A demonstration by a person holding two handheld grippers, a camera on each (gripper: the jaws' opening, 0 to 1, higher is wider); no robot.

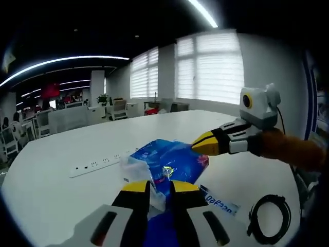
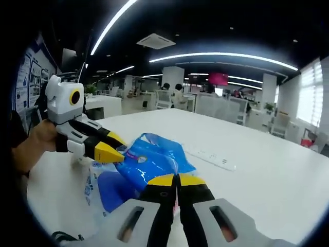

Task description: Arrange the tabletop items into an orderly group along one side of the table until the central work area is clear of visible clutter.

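Observation:
A blue plastic packet (image 1: 172, 159) with a white, crinkled end lies on the white table (image 1: 46, 206). My left gripper (image 1: 159, 186) is shut on its near white end, with plastic pinched between the yellow tips. From the right, my right gripper (image 1: 200, 145) is shut on the packet's far edge. In the right gripper view the blue packet (image 2: 149, 159) lies just ahead of my right gripper (image 2: 177, 180), whose jaws meet on its edge. My left gripper (image 2: 114, 148), held by a hand, nips the packet's left side.
A white power strip (image 1: 100, 164) lies left of the packet and appears again as the power strip (image 2: 213, 158). A coiled black cable (image 1: 268, 218) and a white label with blue print (image 1: 218, 203) lie at the near right. Office desks and chairs stand beyond the table.

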